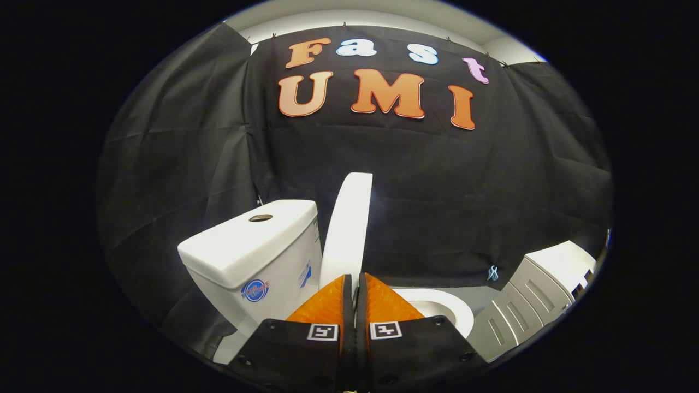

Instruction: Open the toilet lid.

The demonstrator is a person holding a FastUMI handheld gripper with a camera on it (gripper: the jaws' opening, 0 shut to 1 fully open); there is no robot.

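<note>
Lid (347, 226): lower edge hidden behind the claw (355, 305); whether the orange fingers (322, 308) press it cannot be told.
Seat (445, 308): near part covered by the fingers.
Tank (256, 251): base cut off; stickers too small to tell.
Cabinet (532, 297): far side cut off.

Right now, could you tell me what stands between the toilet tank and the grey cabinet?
In the gripper view, the raised toilet lid, pinched edge-on in the gripper, and the open seat lie between the tank and cabinet.
</note>
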